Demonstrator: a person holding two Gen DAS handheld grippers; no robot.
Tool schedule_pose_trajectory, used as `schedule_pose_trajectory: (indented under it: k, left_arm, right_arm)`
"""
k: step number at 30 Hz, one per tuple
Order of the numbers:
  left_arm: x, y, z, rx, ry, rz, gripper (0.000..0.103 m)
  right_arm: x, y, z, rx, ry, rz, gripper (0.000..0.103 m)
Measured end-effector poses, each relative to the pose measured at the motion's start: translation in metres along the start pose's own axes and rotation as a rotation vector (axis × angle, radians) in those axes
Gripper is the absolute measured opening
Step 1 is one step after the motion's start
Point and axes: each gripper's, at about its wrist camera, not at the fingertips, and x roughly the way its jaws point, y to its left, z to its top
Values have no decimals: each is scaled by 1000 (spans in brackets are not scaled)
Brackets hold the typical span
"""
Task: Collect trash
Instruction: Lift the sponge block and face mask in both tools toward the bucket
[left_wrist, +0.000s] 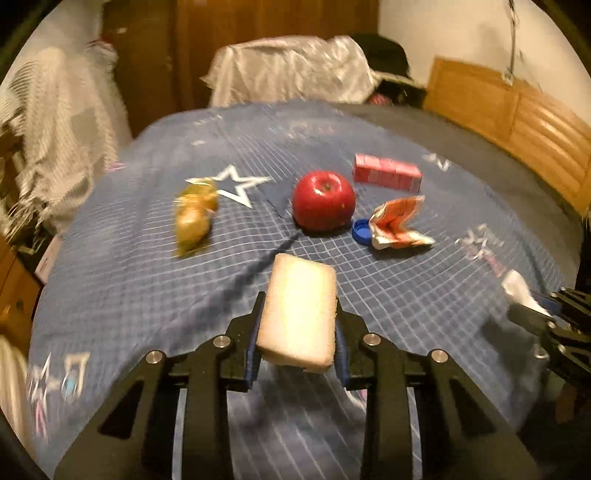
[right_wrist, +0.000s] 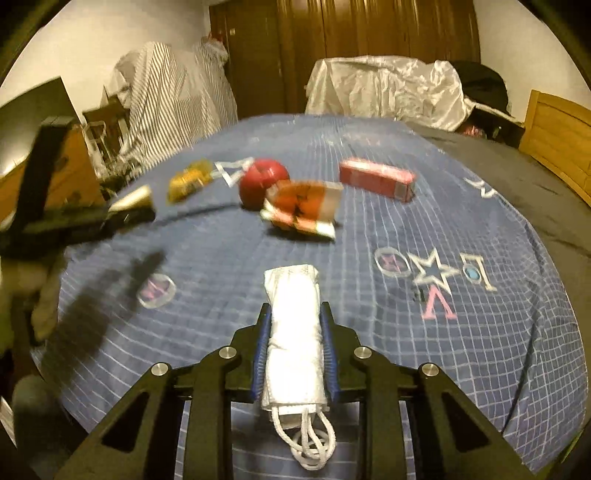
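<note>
My left gripper (left_wrist: 298, 306) is shut on a pale sponge-like block (left_wrist: 298, 314) held above the blue bedspread (left_wrist: 147, 295). My right gripper (right_wrist: 294, 314) is shut on a folded white face mask (right_wrist: 294, 332) whose ear loops hang below. On the bed lie a red apple (left_wrist: 324, 201), a crumpled red-and-white wrapper (left_wrist: 397, 223), a blue bottle cap (left_wrist: 361, 232), a pink box (left_wrist: 386, 172) and a yellow-green wrapped snack (left_wrist: 195, 216). The right gripper with the mask shows at the right edge of the left wrist view (left_wrist: 532, 310). The left gripper shows at the left of the right wrist view (right_wrist: 133, 206).
A wooden headboard (left_wrist: 517, 118) runs along the right. A white-sheeted object (right_wrist: 384, 88) stands past the far end of the bed. Striped cloth (right_wrist: 173, 92) hangs at the left. A grey blanket (right_wrist: 535, 177) covers the bed's right side.
</note>
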Motion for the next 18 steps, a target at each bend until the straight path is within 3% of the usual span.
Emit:
schedule_pose_trajectory:
  k: [7, 18]
  left_arm:
    - [-76, -10, -12, -85, -158, 83, 30]
    - [-130, -32, -13, -102, -329, 134, 30]
  right_arm:
    - [-38, 52, 35, -33, -159, 37, 27]
    - [-101, 94, 46, -91, -333, 4, 27]
